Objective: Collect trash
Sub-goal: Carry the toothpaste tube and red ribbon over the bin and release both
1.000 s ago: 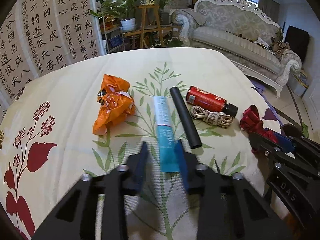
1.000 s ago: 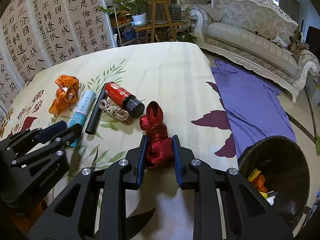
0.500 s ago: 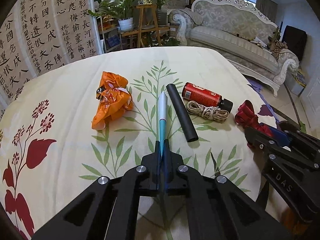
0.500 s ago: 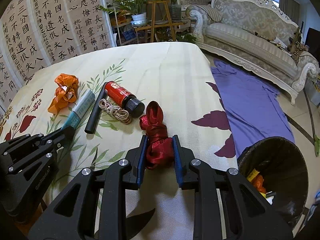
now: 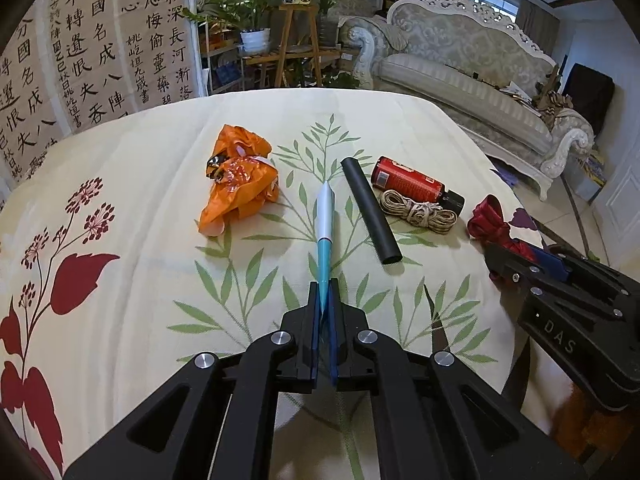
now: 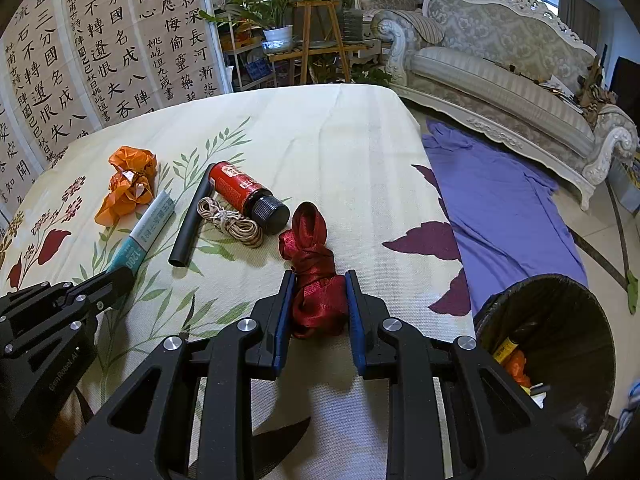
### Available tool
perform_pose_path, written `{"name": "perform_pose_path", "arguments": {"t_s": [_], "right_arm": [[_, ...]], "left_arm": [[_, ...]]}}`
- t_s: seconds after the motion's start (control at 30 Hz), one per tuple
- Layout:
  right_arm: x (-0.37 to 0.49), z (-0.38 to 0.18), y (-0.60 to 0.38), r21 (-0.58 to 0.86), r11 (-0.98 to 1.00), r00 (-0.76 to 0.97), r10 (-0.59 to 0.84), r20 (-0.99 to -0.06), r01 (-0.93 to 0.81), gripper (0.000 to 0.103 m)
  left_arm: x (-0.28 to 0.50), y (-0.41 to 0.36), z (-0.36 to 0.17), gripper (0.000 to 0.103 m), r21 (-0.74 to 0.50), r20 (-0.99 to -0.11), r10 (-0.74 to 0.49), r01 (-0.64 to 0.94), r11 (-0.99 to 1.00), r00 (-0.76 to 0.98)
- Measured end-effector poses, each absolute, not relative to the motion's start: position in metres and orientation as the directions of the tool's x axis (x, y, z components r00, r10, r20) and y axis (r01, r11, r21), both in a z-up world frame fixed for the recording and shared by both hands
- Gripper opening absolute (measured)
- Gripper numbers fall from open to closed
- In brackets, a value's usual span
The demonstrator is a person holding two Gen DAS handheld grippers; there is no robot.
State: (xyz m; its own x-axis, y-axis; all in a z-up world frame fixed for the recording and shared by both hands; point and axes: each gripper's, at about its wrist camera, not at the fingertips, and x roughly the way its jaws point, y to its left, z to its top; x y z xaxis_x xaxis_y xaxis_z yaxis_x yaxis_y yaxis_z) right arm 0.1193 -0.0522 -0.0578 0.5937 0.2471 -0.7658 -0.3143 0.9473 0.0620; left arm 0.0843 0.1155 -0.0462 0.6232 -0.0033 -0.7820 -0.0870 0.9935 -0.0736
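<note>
"DAS" on right tongs (image 5: pixel 560 264); "1200" on tube (image 6: pixel 142 236)

- An ornate pale sofa (image 6: pixel 516 60) fills the upper right.
- A calligraphy screen (image 6: pixel 104 44) stands at upper left.
- Potted plants (image 6: pixel 280 20) and a wooden stand (image 6: pixel 316 40) sit top centre.
- Purple cloth (image 6: pixel 500 204) lies on the floor, right of centre.

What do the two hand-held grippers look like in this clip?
Both are matte black linkage frames with triangular cut-outs and silver pivot bolts. The left hand-held gripper has thin blue pads lining its fingers; its side carries faint white lettering, too blurred to read. The right hand-held gripper has the same blue pads and is marked "DAS" in the left wrist view. No cables or sleeves show.
</note>
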Motion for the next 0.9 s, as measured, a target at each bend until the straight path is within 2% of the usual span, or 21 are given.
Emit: {"name": "perform_pose_path", "arguments": {"t_s": [0.9], "right_arm": [[0.100,-0.052,-0.056,0.059,0.949,0.607,0.244,-0.756,-0.309,0.023]], "left_arm": [[0.066,0.122,-0.042,0.003,-0.072,-0.759,0.008,-0.096,0.993,0.651]]}}
